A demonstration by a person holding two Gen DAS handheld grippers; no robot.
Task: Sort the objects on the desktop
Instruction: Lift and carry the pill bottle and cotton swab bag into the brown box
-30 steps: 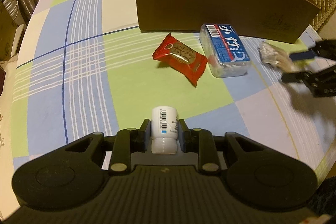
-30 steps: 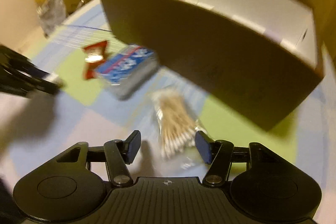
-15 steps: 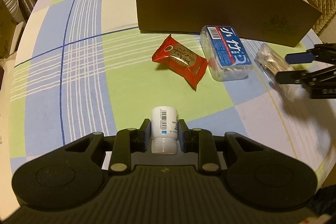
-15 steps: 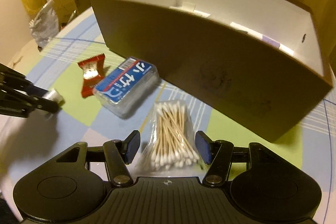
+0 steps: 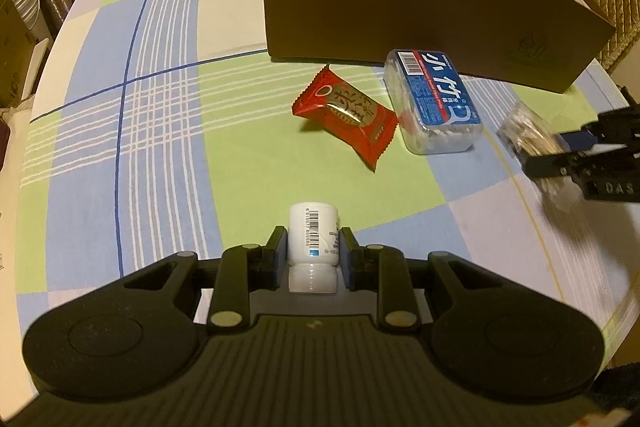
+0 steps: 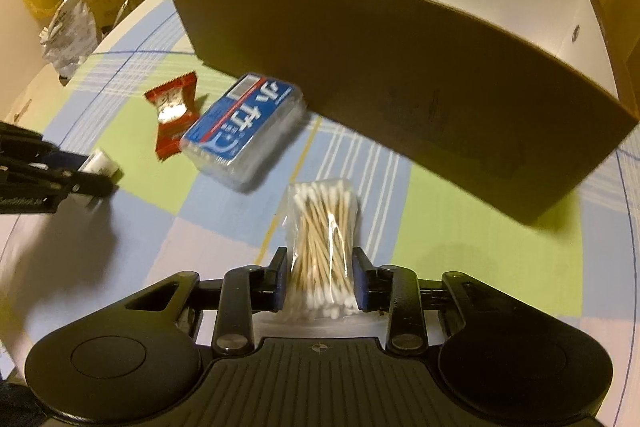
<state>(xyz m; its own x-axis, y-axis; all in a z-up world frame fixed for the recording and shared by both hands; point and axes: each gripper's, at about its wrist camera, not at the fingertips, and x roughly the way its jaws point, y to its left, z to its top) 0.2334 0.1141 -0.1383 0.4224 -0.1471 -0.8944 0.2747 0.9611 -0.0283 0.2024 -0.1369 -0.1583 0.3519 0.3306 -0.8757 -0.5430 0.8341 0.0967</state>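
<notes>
Small white plastic bottle [image 5: 313,241] pinched by left gripper [image 5: 313,253]; right gripper [image 6: 320,281] fingers squeeze clear bag of cotton swabs [image 6: 324,227], likely bound for far brown cardboard box [image 6: 400,75].

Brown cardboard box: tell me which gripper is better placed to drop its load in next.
Right gripper. Its bag of cotton swabs sits just before the brown cardboard box; the left gripper, holding the white plastic bottle, is farther back.

White bottle [image 5: 313,239] and cotton-swab packet [image 6: 323,227], each in tongs
</notes>
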